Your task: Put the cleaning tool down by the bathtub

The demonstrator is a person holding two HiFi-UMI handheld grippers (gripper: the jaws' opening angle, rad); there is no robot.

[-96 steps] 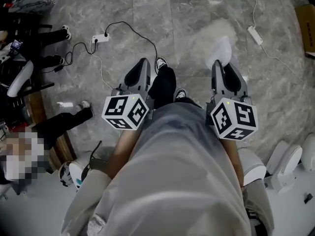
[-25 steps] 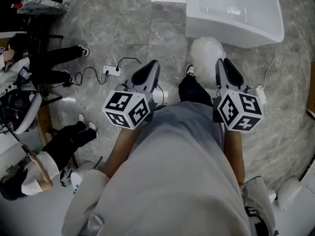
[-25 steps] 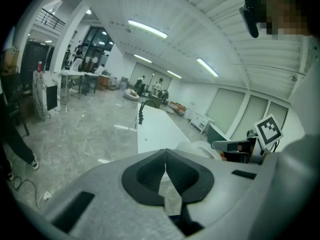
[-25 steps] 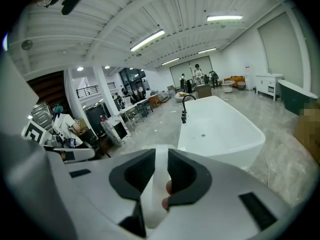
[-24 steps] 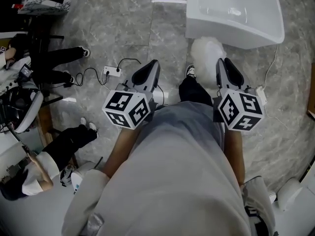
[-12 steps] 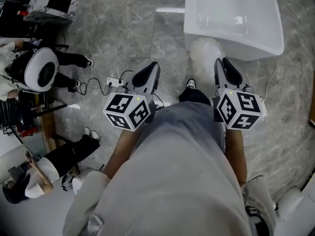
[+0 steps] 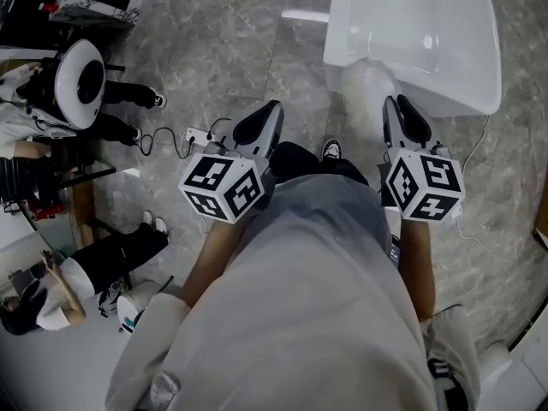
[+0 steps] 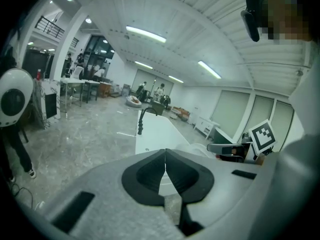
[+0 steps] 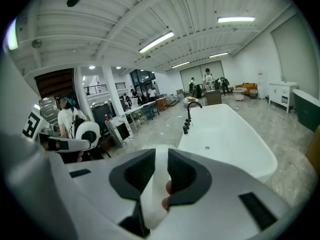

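Head view: cleaning tool (image 7: 370, 80), fluffy head at the bathtub's (image 7: 428, 50) six-o'clock edge. Left gripper view: left gripper (image 8: 165, 159) clenched, empty. Right gripper view: right gripper (image 9: 161, 156) grasps the tool's handle; best lowered to the floor before release.

What we cannot make out

We see the bathtub (image 7: 454, 58) cut off by the head view's top edge. The fluffy head of the cleaning tool (image 7: 370, 80) blurs pale against it, and its handle is hidden under the right gripper (image 7: 392, 103). In the right gripper view the gripper's own body hides that head, and the far figures (image 9: 207, 79) are too small to tell.
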